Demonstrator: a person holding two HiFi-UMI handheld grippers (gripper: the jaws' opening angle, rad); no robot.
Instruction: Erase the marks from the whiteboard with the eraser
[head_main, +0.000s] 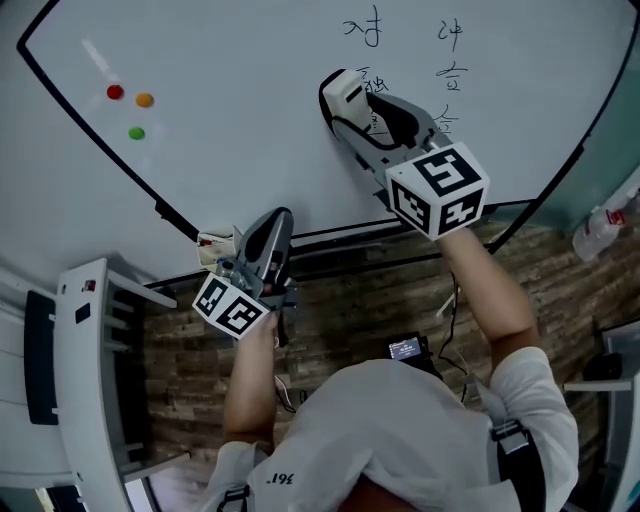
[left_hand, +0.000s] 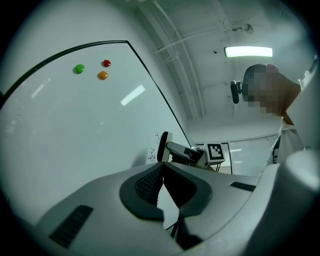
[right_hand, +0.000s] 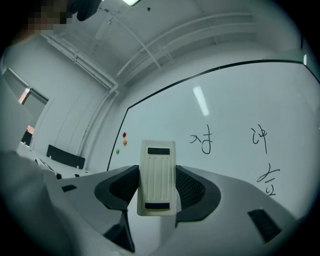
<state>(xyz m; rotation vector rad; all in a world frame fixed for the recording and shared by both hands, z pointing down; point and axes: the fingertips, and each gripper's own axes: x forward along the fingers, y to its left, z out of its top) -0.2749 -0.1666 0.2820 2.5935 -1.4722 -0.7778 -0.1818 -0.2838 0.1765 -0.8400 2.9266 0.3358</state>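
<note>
1. At the far left of the whiteboard, three small round magnets sit near each other: a red magnet, an orange magnet and a green magnet a little below them.
2. The left gripper is held low, by the bottom edge of the board. Its jaws are closed together with nothing between them, and it is well apart from the writing.
3. The right gripper is raised to the board, to the right of the middle. Its jaws clamp the white eraser on both long sides.
4. The eraser has its end at the board surface, just beside the dark handwritten marks. I cannot tell if it presses on them.
5. More marks stand above the eraser, and other marks are to its right.
</note>
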